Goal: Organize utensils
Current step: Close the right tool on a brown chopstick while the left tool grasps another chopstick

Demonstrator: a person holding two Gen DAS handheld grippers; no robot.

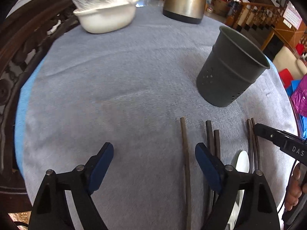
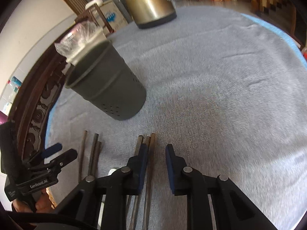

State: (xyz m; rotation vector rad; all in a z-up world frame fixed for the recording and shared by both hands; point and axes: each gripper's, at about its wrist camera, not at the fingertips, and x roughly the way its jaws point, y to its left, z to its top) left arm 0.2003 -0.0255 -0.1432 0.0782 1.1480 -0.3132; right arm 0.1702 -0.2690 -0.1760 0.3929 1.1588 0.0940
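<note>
The left gripper (image 1: 154, 153) is spread wide over the bench (image 1: 124, 80), one chopstick (image 1: 185, 153) lying between its fingers, untouched. The right gripper (image 2: 156, 153) stands narrowly parted around chopsticks (image 2: 150, 153), not pinching. The holder (image 2: 107, 84) stands beyond. Only the left view shows the bowl (image 1: 105, 19) and spoon (image 1: 242, 163).

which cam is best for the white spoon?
Neither is good; left wrist is better. There the white spoon shows part of its bowl between the chopsticks, though the left tongs cover its lower part. Right wrist shows only a small white sliver behind the right tongs.
</note>
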